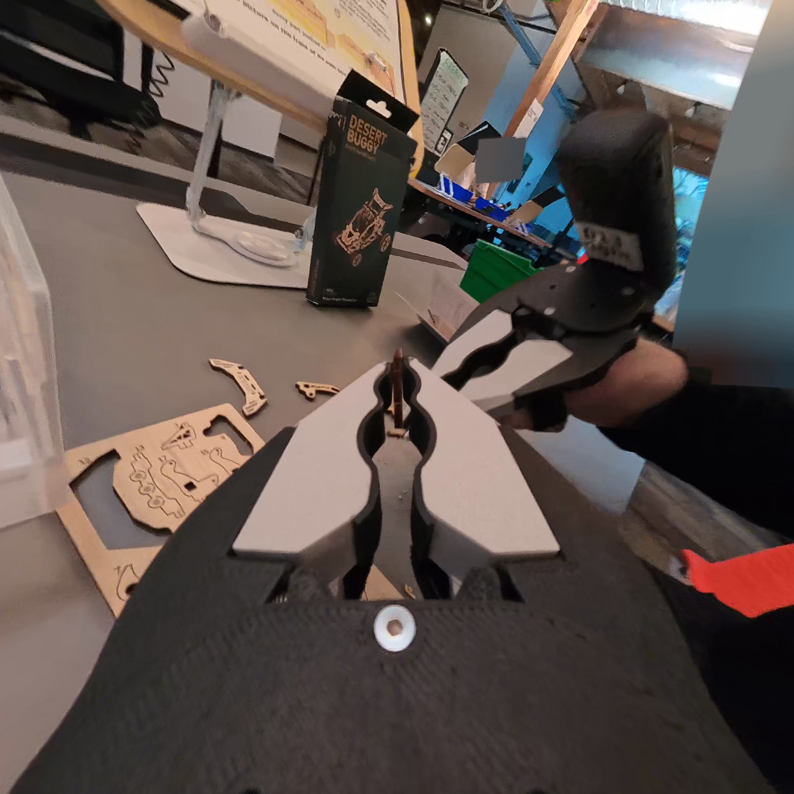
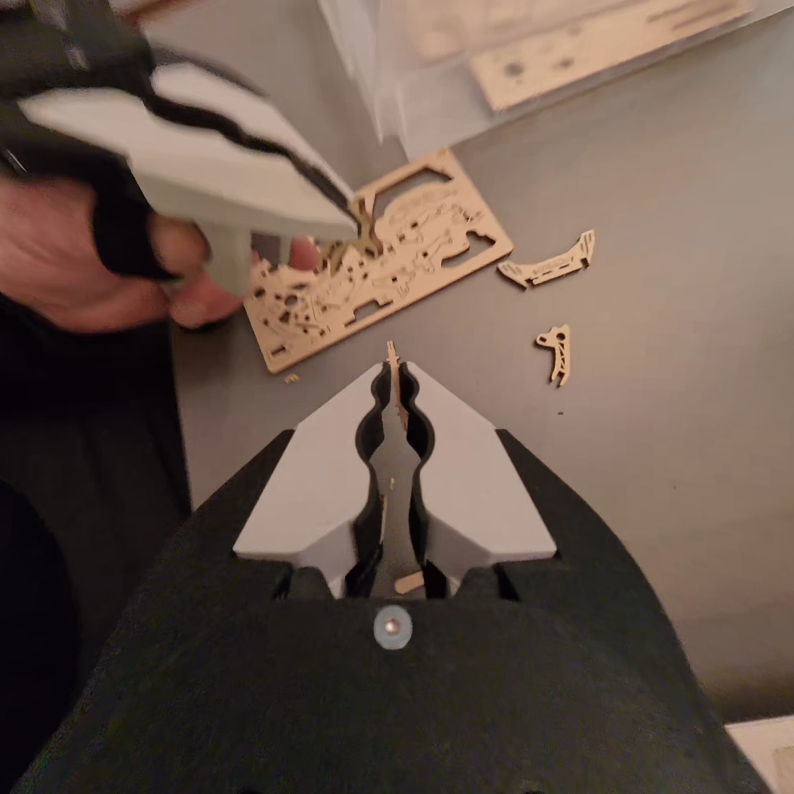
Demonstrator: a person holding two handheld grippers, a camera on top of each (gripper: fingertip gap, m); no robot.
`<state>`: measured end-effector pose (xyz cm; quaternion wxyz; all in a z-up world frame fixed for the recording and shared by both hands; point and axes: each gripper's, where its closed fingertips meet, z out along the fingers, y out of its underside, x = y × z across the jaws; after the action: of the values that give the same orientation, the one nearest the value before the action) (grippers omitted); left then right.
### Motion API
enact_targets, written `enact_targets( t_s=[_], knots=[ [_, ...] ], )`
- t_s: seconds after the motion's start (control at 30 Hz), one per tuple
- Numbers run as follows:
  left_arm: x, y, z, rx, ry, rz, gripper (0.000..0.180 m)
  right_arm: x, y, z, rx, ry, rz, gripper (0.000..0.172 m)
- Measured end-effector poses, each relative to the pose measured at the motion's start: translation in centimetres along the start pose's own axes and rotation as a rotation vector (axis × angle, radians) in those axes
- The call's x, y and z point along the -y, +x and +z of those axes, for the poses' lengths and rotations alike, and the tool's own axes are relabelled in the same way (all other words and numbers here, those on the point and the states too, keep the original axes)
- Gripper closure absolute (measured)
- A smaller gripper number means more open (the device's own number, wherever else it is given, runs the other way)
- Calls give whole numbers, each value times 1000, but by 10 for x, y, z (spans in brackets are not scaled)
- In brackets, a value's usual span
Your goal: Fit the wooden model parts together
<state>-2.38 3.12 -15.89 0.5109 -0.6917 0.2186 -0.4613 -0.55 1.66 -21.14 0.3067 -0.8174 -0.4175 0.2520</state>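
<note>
i've got a thin wooden part [image 1: 397, 386] pinched edge-on at the very tips of my left claw [image 1: 397, 371], so only its dark laser-cut edge faces me; in the right wrist view the same piece juts down past those tips, over the punched wooden sheet [image 2: 481, 249]. my right claw [image 2: 392, 369] is also clamped on a part, a slim pale strip [image 2: 393, 378] held upright, with its notched tenon end poking out beyond the tips. i judge both are held this way, at the tip and with the joining end left free, so one can be slid into the other.

ahead and to the right of my right claw lie two loose pieces, a curved part [image 2: 554, 264] and a small bracket [image 2: 556, 352], both well apart from the tips. the grey table [image 2: 644, 429] between them and me is open room. the sheet's near edge lies just ahead and left of my right tips. seen from my left claw, the dark kit box [image 1: 356, 206] stands farther off, no obstacle.
</note>
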Motion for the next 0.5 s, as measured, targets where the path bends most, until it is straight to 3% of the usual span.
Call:
enact_targets(
  t_s=[0.17, 0.5],
  knots=[
    [10, 2, 3, 48, 52, 99, 179, 32, -5, -24, 30, 152, 147, 171],
    [19, 14, 15, 91, 97, 253, 179, 48, -2, -43, 91, 343, 334, 172]
  ],
)
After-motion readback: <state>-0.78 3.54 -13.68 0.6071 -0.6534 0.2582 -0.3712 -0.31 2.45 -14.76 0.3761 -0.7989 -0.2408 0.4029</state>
